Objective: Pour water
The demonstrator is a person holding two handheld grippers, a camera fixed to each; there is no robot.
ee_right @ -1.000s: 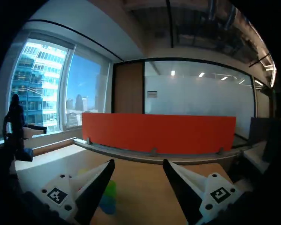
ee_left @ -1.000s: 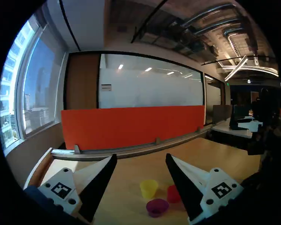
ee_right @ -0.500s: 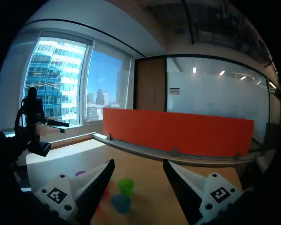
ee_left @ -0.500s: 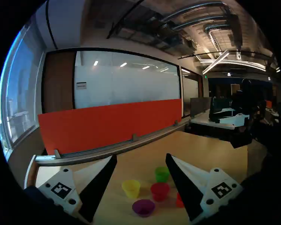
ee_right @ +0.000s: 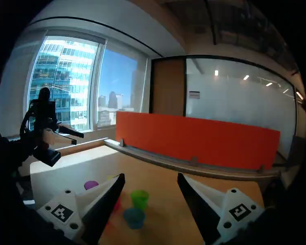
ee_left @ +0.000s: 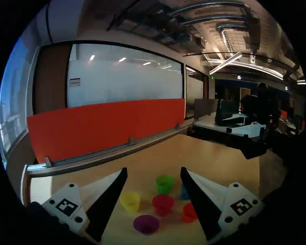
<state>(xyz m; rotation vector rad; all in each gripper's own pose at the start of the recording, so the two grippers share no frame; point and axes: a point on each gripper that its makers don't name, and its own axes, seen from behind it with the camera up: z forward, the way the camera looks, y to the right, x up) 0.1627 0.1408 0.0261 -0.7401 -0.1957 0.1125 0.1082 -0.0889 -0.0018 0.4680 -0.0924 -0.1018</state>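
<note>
Six upright cups (ee_left: pixel 162 203), mouths up.

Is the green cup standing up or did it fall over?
Standing up. The green cup sits on its base on the wooden table, with its open rim facing up. Water inside: cannot tell.

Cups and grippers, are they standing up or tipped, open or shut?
Left gripper: open, holding nothing.
Right gripper: open, holding nothing.
Green cup: upright.
Yellow cup: upright.
Red cup: upright.
Purple cup: upright.
Orange cup: upright.
Blue cup: upright.
</note>
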